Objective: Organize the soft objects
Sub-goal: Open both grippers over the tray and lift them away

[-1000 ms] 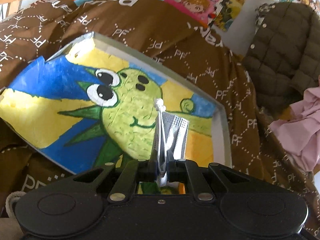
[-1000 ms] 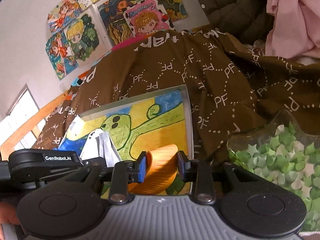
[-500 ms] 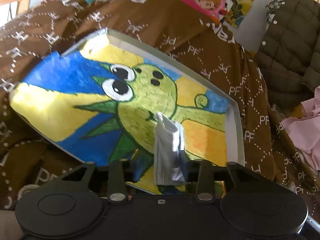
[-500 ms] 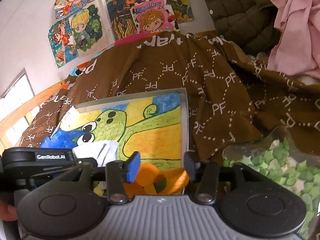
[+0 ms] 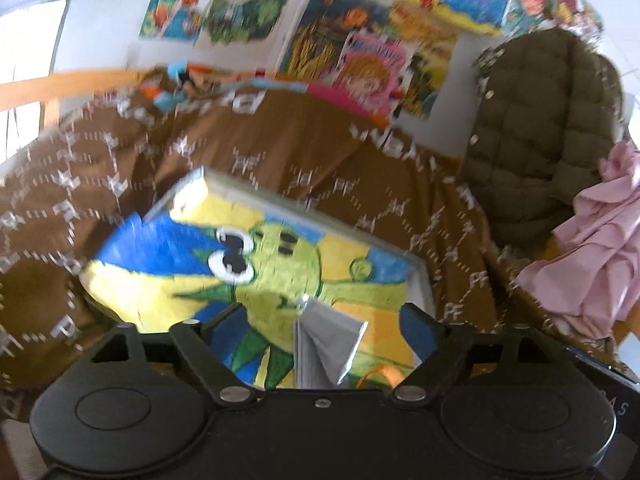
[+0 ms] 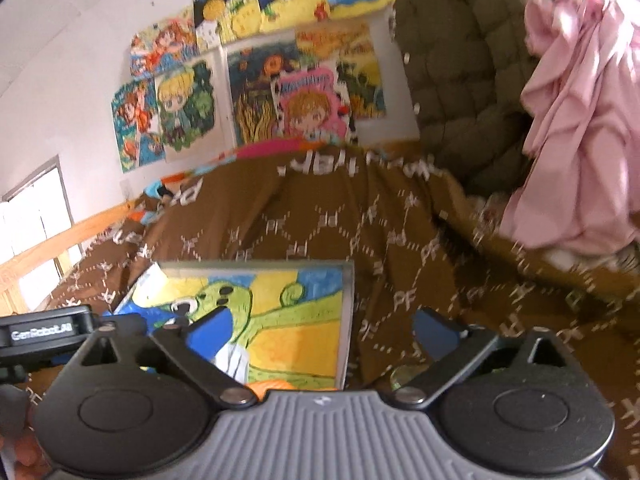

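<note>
A folded grey face mask [image 5: 324,344] lies on the painted tray [image 5: 168,280] with the green cartoon creature. My left gripper [image 5: 322,320] hangs over it, its jaws opening wide, and the mask sits loose between them, touching neither pad. An orange soft object [image 5: 380,374] peeks out beside the mask. In the right wrist view my right gripper [image 6: 320,332] has its jaws opening wide above the tray [image 6: 296,320]. The orange object [image 6: 272,386] rests free just below them, with the mask [image 6: 234,360] to its left. The left gripper's body [image 6: 44,332] shows at the left edge.
The tray sits on a brown patterned blanket [image 5: 320,152]. An olive quilted jacket [image 5: 540,140] and a pink cloth [image 5: 592,272] are piled on the right. Drawings cover the wall [image 6: 80,60] behind. A wooden rail [image 6: 72,232] runs along the left.
Both grippers went from shut to wide open, letting go of the mask and the orange object onto the tray. Both have risen and drawn back, so more wall shows.
</note>
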{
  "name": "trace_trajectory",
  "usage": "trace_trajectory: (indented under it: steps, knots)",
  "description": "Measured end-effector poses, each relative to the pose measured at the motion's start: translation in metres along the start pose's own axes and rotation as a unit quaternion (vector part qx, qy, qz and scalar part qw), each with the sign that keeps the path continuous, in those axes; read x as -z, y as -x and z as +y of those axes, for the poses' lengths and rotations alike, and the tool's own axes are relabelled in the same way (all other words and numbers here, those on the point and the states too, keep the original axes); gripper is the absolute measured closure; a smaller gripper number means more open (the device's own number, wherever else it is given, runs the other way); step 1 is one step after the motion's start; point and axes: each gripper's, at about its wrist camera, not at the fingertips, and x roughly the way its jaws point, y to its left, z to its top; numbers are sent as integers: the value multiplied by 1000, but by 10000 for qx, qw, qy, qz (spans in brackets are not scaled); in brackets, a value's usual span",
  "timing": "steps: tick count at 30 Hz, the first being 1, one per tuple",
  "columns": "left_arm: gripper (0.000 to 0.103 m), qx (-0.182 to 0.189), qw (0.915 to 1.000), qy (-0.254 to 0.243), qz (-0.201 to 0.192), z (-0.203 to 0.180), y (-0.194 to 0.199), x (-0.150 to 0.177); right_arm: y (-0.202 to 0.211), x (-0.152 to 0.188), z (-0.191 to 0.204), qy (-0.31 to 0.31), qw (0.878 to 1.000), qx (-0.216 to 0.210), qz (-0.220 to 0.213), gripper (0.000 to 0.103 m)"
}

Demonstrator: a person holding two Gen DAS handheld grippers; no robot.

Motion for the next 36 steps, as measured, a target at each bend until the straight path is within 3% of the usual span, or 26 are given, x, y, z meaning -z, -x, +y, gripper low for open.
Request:
trace_trajectory:
  steps: [3,9,20,36]
  knots:
    - [4,-14,9995,-81,-294,-7,29,-1,24,-7,3,171,9997,-35,-176,0]
    - [1,27,9965,-333,-772,-17,86,-1,74,-12,14,514,9971,3,-567,0]
    - [1,42,9949,-396,-922,-12,165,28,161,15,25,612,9941,49,-894,0]
    - [1,192,9953,-713,-624,3,209,84,218,63,27,427,9984,340,-127,0]
